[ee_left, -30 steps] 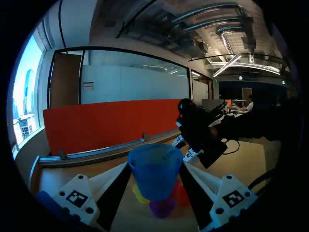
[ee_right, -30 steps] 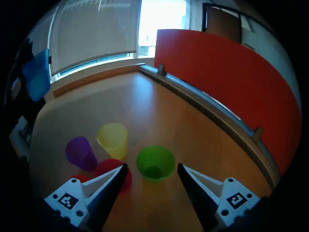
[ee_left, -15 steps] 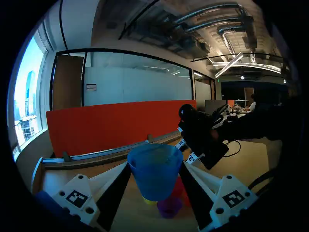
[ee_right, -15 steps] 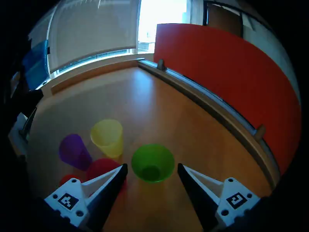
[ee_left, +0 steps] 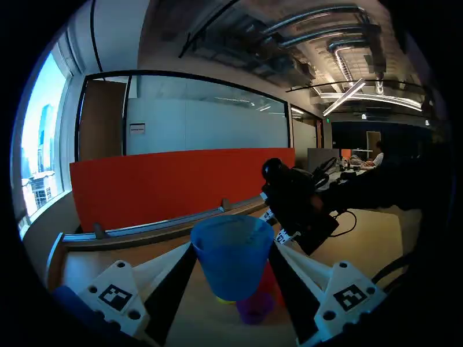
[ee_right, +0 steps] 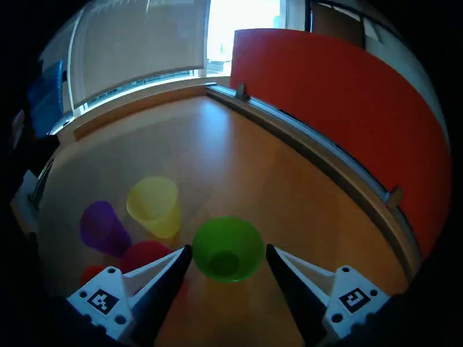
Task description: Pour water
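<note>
- The left gripper (ee_left: 232,247) is clamped on a blue cup (ee_left: 232,260): both fingers (ee_left: 173,277) press against its sides, and the cup stands upright between them, lifted clear of the table (ee_left: 197,321).
- The cup's wall is translucent. Whether there is water in it cannot be told.
- Below and behind the blue cup, a purple cup (ee_left: 254,306) and a red cup (ee_left: 269,280) stand on the table, with a sliver of a yellow cup (ee_left: 222,299) beside them.
- The right gripper (ee_right: 226,251) hangs spread apart above the table. Its two fingers flank a green cup (ee_right: 227,257) without clearly touching it.
- The green cup stands upright on the table, mouth up, and looks empty.
- To its left in the right gripper view stand the yellow cup, the purple cup and the red cup, grouped close together, the red one partly hidden by a finger.
- In the left gripper view, the right gripper shows as a dark shape beyond the blue cup's right side.
- A red partition (ee_right: 347,98) runs along the far edge of the table, and a bright window (ee_right: 243,29) lies beyond the table's end.
</note>
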{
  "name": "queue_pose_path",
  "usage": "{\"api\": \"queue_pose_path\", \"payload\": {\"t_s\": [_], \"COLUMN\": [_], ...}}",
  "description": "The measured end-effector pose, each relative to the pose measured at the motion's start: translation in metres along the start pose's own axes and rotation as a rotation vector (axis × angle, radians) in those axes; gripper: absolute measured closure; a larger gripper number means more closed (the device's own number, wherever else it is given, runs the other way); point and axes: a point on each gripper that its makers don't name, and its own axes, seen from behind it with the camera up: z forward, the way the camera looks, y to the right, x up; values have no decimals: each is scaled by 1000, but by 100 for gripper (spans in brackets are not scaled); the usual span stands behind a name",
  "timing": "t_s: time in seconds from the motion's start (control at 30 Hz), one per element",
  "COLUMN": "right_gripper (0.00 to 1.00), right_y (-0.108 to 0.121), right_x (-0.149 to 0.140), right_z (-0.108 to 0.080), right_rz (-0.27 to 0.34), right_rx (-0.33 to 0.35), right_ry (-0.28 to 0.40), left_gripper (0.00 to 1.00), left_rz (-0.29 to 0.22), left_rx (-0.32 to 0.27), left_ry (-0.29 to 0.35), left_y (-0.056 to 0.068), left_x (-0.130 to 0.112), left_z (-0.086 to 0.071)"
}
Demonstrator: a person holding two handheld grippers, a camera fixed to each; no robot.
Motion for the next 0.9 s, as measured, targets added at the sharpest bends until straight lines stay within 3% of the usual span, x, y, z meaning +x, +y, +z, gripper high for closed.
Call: {"api": "queue_pose_path", "payload": {"t_s": [0.9], "right_gripper": [0], "right_y": [0], "right_x": [-1], "right_z": [6], "right_rz": [0], "right_rx": [5], "right_ry": [-49], "left_gripper": [16], "left_rz": [-10], "left_rx": [3], "left_ry": [-4], "left_y": [-5], "left_x": [-8], "left_z": [1]}}
